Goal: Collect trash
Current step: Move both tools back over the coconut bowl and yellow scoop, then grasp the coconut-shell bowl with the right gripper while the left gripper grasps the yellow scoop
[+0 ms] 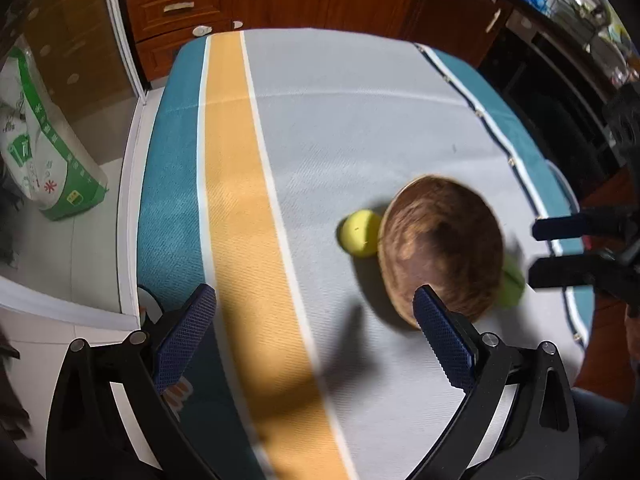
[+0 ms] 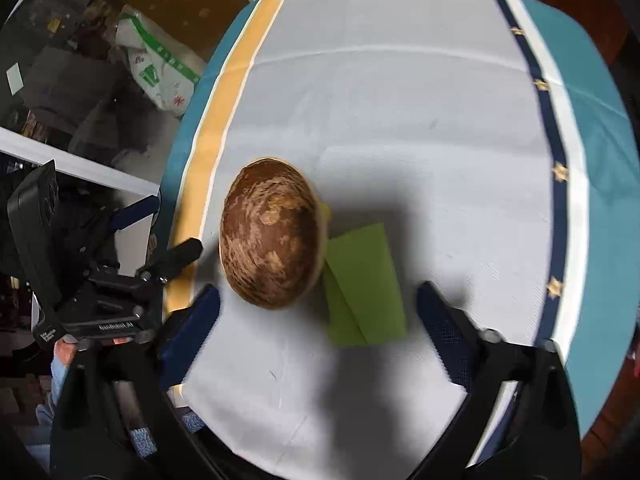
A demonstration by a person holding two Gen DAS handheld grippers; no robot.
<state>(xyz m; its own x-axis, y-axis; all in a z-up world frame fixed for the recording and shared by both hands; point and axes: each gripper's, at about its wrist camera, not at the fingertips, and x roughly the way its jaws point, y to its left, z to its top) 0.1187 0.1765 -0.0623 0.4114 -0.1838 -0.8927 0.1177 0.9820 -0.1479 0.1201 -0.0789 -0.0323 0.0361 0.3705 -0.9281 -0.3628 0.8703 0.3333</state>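
A brown wooden bowl (image 2: 272,236) stands upright on the desk, empty, ahead of the right jaws and nearer the left one. A flat green paper napkin (image 2: 362,284), folded, lies ahead between those jaws, one edge tucked at the bowl's side. A yellow-green crumpled ball (image 1: 359,233) rests against the bowl's opposite side, ahead of the left jaws.

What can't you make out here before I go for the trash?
- Yellow ball: the bowl hides nearly all of it in the right wrist view.
- Green paper: the left wrist view shows a blurred sliver behind the bowl.
- Bowl's inside: blurred in both views; contents unclear.
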